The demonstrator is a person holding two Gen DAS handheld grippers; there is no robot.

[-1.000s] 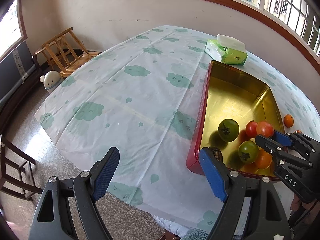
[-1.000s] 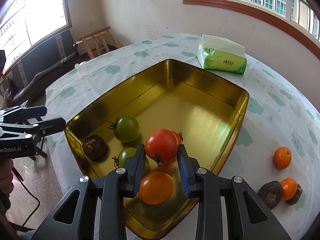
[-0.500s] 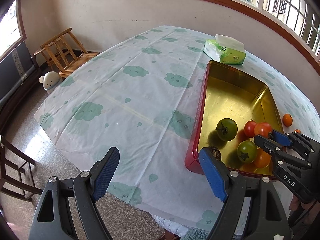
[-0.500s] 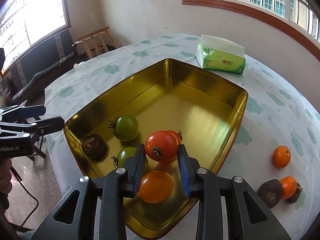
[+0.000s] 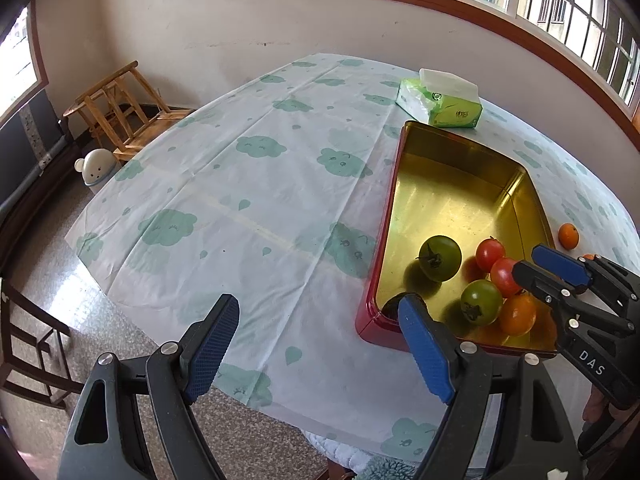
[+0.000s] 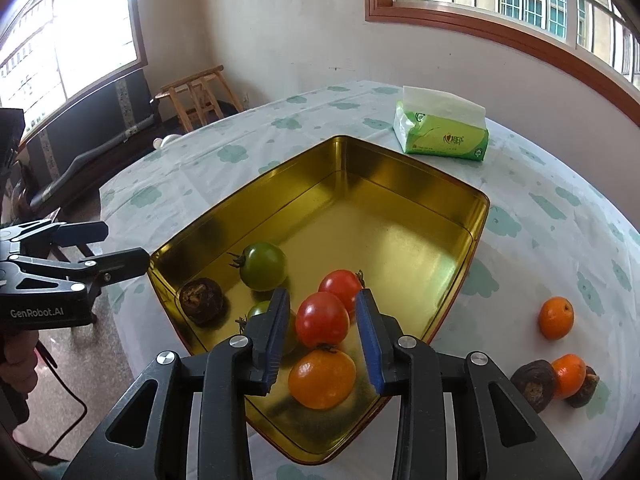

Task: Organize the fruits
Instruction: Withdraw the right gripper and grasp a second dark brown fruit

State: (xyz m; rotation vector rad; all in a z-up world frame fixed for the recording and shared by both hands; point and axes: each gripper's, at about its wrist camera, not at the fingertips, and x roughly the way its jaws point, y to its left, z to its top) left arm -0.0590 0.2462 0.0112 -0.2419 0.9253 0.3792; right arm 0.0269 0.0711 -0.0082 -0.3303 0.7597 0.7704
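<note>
- Blue-padded left gripper hangs spread wide, gripping nothing, over the tablecloth beside the gold tin — green tomatoes, red ones and an orange lie inside.
- Red tomato sits in the tin between the right gripper pads — gaps show, released.

- The left wrist view looks steeply down along its own fingers from the table's near edge, toward the far wall; the gold tray sits at its right, the floor at its left.
- The right wrist view looks down from close above the tray's near corner, toward the window wall.
- Both share the tray, the tissue pack and, probably, the same wooden stool.
- Each sees the other's gripper.
</note>
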